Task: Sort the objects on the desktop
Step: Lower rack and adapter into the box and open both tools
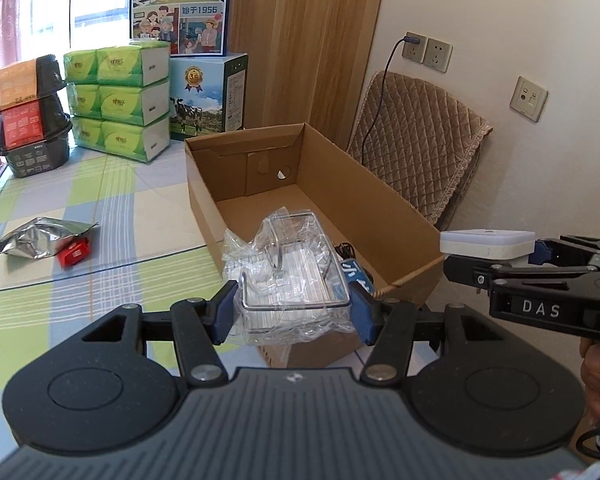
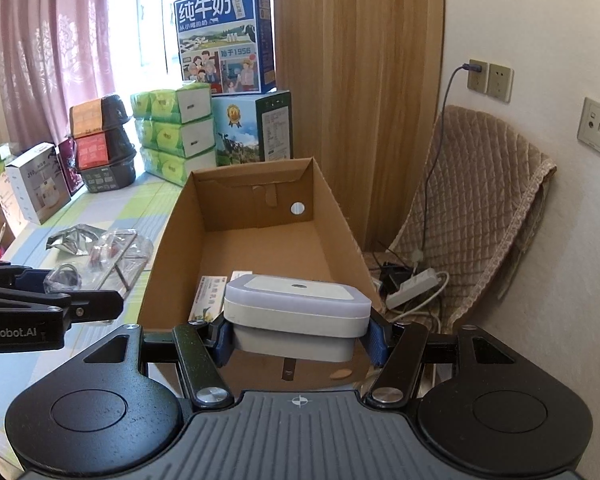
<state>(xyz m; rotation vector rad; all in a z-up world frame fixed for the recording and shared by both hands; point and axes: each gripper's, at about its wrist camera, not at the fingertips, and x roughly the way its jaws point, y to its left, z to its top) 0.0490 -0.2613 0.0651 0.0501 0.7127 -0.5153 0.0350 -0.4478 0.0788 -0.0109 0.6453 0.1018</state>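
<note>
Holding: my right gripper (image 2: 298,332) pinches the white device (image 2: 298,304), over the cardboard box (image 2: 340,216) near end.
Left gripper (image 1: 292,308): clamps wrapped wire rack (image 1: 292,264), at the box's left wall.
Nearer: right, I judge.

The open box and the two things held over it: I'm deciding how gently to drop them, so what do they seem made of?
Open box: brown corrugated cardboard, matte, with raw folded edges.
Wire rack in the left gripper: probably shiny metal wire, wrapped in crinkled clear plastic film.
White device in the right gripper: likely smooth, hard plastic; its top layer looks translucent.
</note>
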